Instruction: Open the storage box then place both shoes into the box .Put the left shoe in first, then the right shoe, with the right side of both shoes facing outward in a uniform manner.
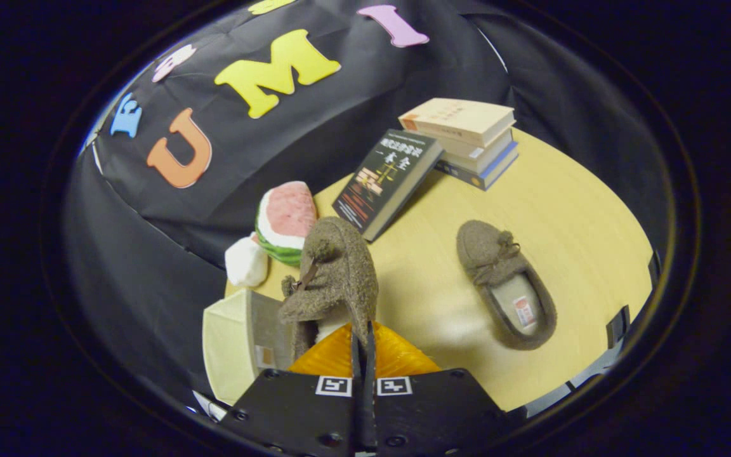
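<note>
Brown fuzzy shoe (334, 273) sits at frame center-left, toe up and tilted, lifted off the tabletop (568, 209), pinched at its heel rim by the tongs (363, 343). The tongs' two fingers come up from the bottom center nearly closed, only a thin slit between them, with the shoe's heel edge clamped in it. Small bow visible on the shoe's upper, facing left. Directly below and left of the held shoe is the storage box (232, 343), pale cream, open, a flap or wall showing a grey inner face; the shoe hangs just over its right edge. An orange ribbed part (397, 358) shows right behind the fingers at lower center, cannot tell what it belongs to. Second brown shoe (506, 284) lies flat on the tabletop right of center, well apart from the held one, opening up, toe toward the upper left, pale insole with a small label showing. Behind the held shoe, upper left of it, a watermelon-slice toy (286, 221) and a white soft lump (246, 261) just beside it at the tabletop edge. Upper center: a dark book (386, 181) leans tilted against a stack of books (470, 141) at upper right.
</note>
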Demonstrator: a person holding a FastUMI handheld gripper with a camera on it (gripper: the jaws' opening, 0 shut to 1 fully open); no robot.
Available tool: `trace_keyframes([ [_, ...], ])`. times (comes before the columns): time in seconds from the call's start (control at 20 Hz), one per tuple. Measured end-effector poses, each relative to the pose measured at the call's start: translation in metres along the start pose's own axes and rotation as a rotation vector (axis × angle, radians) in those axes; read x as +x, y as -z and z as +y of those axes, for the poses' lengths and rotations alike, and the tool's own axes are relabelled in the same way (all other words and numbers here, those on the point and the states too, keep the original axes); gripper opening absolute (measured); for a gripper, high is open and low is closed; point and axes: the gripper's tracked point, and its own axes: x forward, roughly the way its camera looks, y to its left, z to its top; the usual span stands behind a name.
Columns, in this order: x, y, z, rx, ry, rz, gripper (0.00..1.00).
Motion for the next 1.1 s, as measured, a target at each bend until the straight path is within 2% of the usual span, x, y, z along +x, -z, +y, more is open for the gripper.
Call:
trace_keyframes([
  [0.25,-0.022,0.007,0.099,-0.040,-0.090,-0.054,0.00],
  [0.55,-0.008,0.064,0.203,-0.118,-0.157,-0.030,0.00],
  [0.8,0.027,0.127,0.231,-0.132,-0.133,0.070,0.00],
  [1.1,0.065,0.165,0.219,-0.113,-0.046,0.121,0.00],
])
